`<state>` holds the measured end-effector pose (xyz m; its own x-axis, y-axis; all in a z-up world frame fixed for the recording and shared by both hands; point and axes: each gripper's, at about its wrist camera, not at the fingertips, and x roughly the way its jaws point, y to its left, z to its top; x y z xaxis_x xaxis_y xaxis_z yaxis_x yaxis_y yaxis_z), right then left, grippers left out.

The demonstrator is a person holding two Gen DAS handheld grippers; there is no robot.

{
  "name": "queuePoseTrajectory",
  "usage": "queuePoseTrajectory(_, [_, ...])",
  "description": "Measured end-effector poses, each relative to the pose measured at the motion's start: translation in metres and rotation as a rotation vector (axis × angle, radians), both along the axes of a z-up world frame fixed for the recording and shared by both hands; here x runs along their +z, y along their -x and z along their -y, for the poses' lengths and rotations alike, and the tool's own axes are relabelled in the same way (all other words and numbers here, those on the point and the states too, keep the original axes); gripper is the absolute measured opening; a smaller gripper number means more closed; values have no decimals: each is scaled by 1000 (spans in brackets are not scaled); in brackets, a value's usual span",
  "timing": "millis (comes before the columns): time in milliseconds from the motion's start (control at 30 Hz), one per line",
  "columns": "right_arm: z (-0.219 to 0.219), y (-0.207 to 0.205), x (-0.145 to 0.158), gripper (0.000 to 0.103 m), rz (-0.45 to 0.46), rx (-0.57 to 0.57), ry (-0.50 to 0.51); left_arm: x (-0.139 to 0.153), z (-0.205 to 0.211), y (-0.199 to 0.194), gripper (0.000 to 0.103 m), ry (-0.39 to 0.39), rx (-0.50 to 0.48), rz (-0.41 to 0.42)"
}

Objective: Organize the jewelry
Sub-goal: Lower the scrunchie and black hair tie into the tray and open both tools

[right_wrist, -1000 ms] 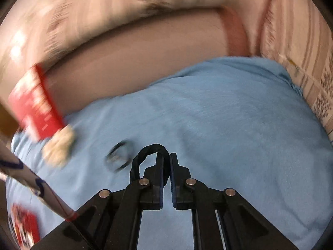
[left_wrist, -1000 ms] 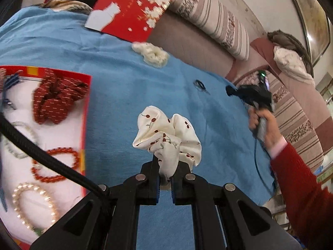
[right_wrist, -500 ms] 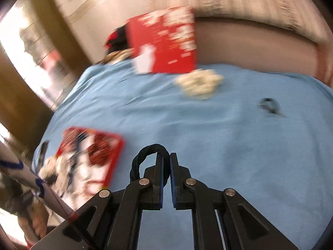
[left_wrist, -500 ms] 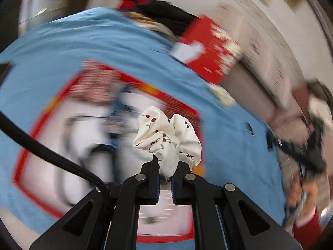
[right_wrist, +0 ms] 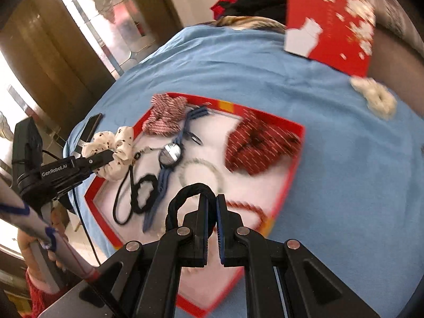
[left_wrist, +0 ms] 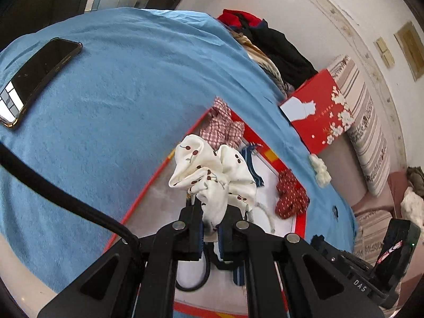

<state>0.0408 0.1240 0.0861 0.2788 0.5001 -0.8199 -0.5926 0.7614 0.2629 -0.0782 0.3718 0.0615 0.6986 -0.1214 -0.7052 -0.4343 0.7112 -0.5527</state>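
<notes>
My left gripper (left_wrist: 210, 228) is shut on a white cherry-print scrunchie (left_wrist: 212, 175) and holds it over the near-left part of the red-rimmed tray (left_wrist: 148, 188); both show in the right wrist view, gripper (right_wrist: 106, 156) and scrunchie (right_wrist: 114, 145). My right gripper (right_wrist: 210, 220) is shut on a black braided hair tie (right_wrist: 185, 198) above the tray's (right_wrist: 291, 169) near side. In the tray lie a red dotted scrunchie (right_wrist: 259, 145), a checked scrunchie (right_wrist: 164, 114), a watch (right_wrist: 171, 153), black hair ties (right_wrist: 140, 193) and bracelets.
A blue cloth (right_wrist: 344, 185) covers the table. A cream scrunchie (right_wrist: 376, 98) and a red gift box (right_wrist: 328, 26) lie beyond the tray. A phone (left_wrist: 34, 76) lies at the far left. Clothes (left_wrist: 273, 42) and a striped sofa sit behind.
Both grippers have swung left from the open cloth to above the tray, each still holding its item. The tray now lies under both.
</notes>
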Motion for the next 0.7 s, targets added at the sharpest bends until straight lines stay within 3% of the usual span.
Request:
queuePoseTrajectory(133, [-33, -15, 1, 6, 70, -2, 58, -5, 2, -6, 7, -11, -8, -41])
queuePoseTrajectory(300, [-63, -44, -10, 7, 116, -23, 136, -11, 5, -10, 8, -88, 5, -117])
queuePoseTrajectory(500, [-74, -81, -28, 7, 81, -78, 175, -13, 0, -9, 14, -74, 20, -118])
queuePoseTrajectory(567, [-75, -90, -34, 12, 49, -94, 171, -11, 0, -9, 27, -84, 26, -116])
queuePoseTrajectory(633, [-73, -94, -36, 32, 38, -102, 170, -10, 2, -9, 35, -99, 39, -118])
queuePoseTrajectory(700, [-73, -95, -37, 39, 36, -102, 174, -7, 4, -9, 36, -102, 39, -104])
